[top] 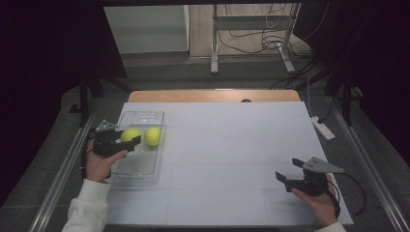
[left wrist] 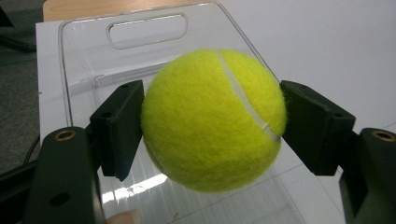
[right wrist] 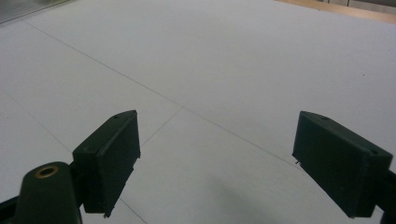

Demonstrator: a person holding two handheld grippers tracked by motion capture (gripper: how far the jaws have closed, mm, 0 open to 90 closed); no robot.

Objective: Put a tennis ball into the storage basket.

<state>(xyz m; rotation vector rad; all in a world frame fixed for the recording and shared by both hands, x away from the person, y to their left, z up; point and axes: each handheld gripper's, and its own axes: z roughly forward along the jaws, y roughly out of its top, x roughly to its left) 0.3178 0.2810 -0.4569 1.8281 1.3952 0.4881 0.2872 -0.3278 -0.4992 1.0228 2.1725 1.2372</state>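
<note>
Tennis ball, yellow-green, white seam curving across its upper right; no brand print or writing readable on the visible side. It sits clamped between the two black fingers of the left gripper, pads pressing on both sides, held over a clear plastic tray. In the high view this ball is at the tray's left side, about midway along it.

Second tennis ball, same colour, lies in the tray just beside the held one, a small gap between them. No lettering legible on it either. Tray is see-through with a handle cut-out at the far end, no label visible.

Tray rests on the left part of the desk, which is covered by a white sheet with faint lines; a wooden edge shows at the far side.

Right gripper is well apart, near the desk's front right corner, held in the person's right hand. Its fingers stand wide apart over bare white surface, nothing between them.

Left hand has a white sleeve.
</note>
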